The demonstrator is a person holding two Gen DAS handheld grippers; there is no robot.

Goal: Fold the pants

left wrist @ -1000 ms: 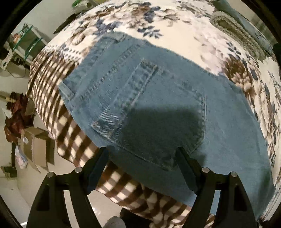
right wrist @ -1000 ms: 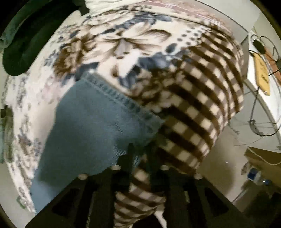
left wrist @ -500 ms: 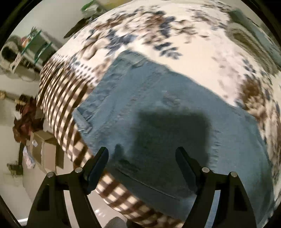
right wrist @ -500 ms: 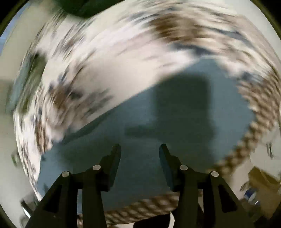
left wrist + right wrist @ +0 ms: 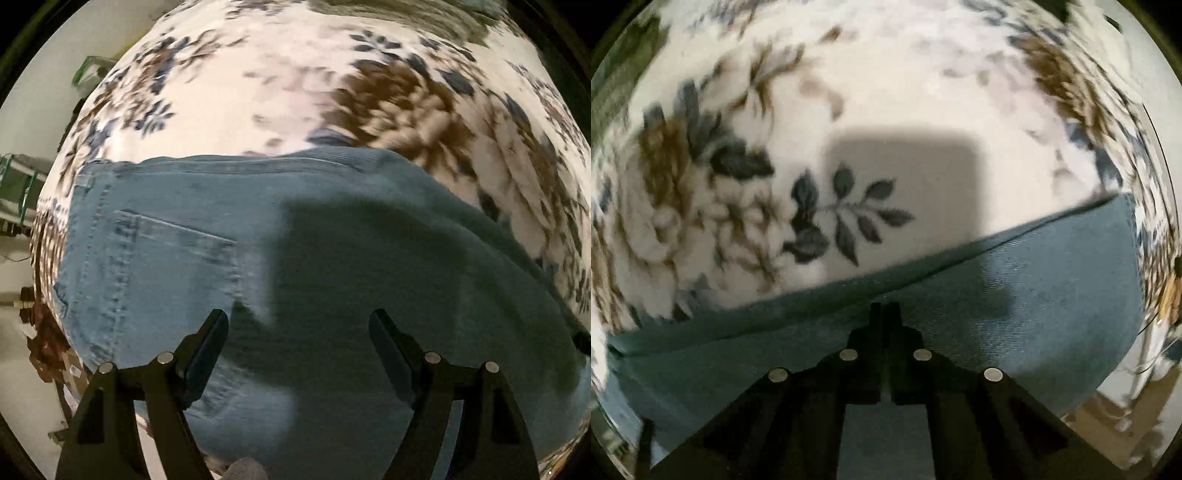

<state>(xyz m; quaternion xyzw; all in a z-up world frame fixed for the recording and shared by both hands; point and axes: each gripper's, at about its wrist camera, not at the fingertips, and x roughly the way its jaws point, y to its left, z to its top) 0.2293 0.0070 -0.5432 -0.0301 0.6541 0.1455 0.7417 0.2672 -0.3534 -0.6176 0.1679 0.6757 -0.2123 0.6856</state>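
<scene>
Hovering low over the denim, the left hand-held gripper [image 5: 297, 325] was seen with its fingers spread wide, nothing held between them. Beneath it the pants [image 5: 332, 258] were laid flat on a floral blanket [image 5: 277, 81], back pocket [image 5: 173, 266] and waistband to the left of that view, a square shadow cast across the cloth. The right hand-held gripper [image 5: 885, 308] was recorded with its fingers pressed together at the far edge of the pants [image 5: 1034, 295]; whether cloth was pinched between them could not be told. A straight edge of denim was seen running slantwise just beyond the fingertips. Farther off, the floral blanket [image 5: 886, 92] was noted, blurred toward the rim. A checked border [image 5: 46, 236] was seen at the blanket's left edge.
</scene>
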